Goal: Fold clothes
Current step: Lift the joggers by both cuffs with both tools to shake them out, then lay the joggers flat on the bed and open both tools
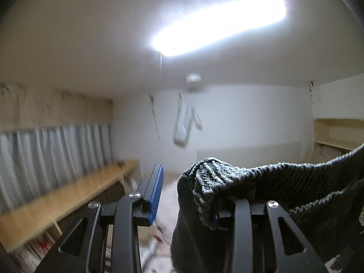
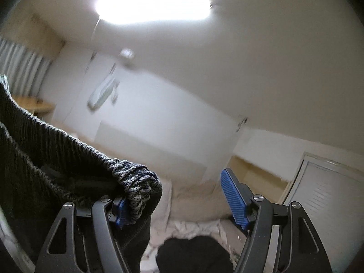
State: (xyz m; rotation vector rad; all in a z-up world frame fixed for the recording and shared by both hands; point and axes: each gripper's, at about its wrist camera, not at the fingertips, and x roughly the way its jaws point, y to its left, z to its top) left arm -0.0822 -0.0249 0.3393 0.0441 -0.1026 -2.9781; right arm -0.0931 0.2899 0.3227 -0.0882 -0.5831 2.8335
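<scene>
A dark grey ribbed knit garment [image 1: 273, 182] stretches between both grippers, held up in the air. In the left wrist view my left gripper [image 1: 183, 177] stands open. The knit's bunched edge is draped over its right finger and hides it, while the left blue pad [image 1: 157, 188] is bare with a gap beside it. In the right wrist view the same garment [image 2: 56, 147] hangs over the left finger of my right gripper [image 2: 182, 179]. That gripper's jaws are wide apart, and its right blue pad [image 2: 234, 198] touches nothing.
A long wooden shelf [image 1: 68, 200] runs under grey curtains [image 1: 45, 150] on the left. A white item [image 1: 184, 125] hangs on the far wall. Below lie pale bedding [image 2: 195, 225] and another dark piece of clothing [image 2: 193, 254]. A white louvred door [image 2: 329, 193] is at right.
</scene>
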